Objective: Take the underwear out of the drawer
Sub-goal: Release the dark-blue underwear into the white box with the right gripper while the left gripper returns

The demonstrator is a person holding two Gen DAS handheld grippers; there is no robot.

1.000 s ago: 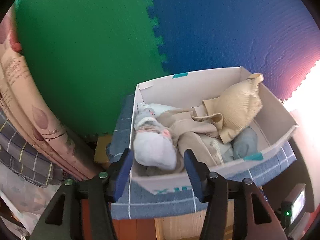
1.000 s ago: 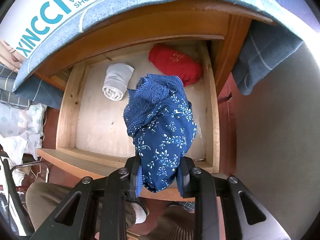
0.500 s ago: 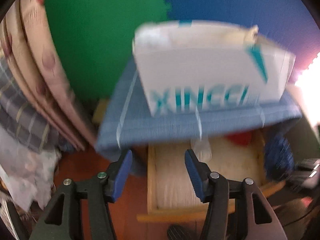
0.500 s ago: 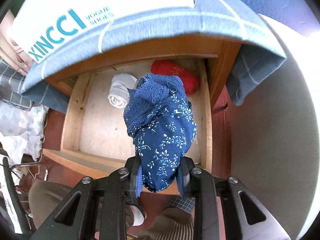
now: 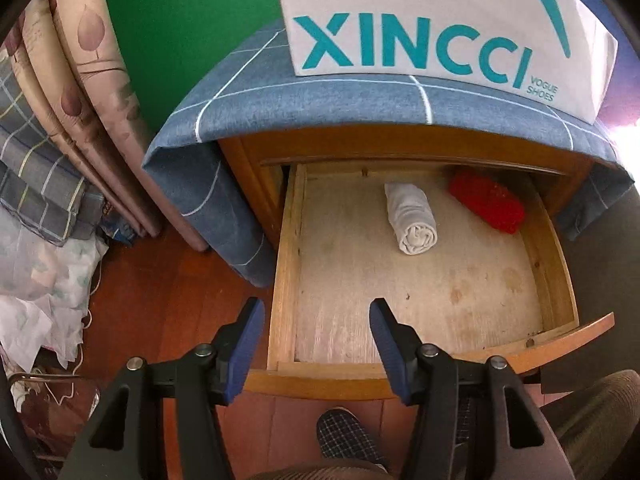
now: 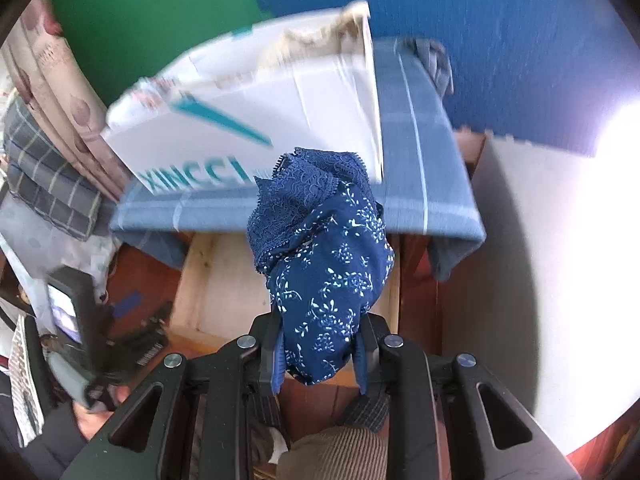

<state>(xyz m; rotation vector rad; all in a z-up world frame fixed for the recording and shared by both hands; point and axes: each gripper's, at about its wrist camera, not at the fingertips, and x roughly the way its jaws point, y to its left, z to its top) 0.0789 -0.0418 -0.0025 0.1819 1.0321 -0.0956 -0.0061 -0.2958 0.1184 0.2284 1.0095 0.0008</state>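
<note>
Clamping a bundle of navy floral underwear (image 6: pixel 328 280) between its blue pads, the right gripper (image 6: pixel 318 356) holds the cloth up in front of its camera, above the near right part of the open drawer (image 6: pixel 216 280). The lace edge of the bundle stands at the top, overlapping the sight of the white shoe box (image 6: pixel 248 120) (its lettering is smeared by blur in this view). The box sits on a blue checked cloth (image 6: pixel 424 184) that covers the cabinet top.

The left gripper (image 5: pixel 316 350) hangs with its fingers spread apart and nothing between them, over the front left corner of the drawer (image 5: pixel 556 280). Inside, toward the back, lie a rolled white garment (image 5: pixel 412 220) and, just to its right, a red one (image 5: pixel 486 202) in the back right corner; the two are close but not touching. The box (image 5: pixel 440 20) reads XINCCI here. Folded fabric (image 5: pixel 52 128) is stacked at the left, beside the cabinet.
</note>
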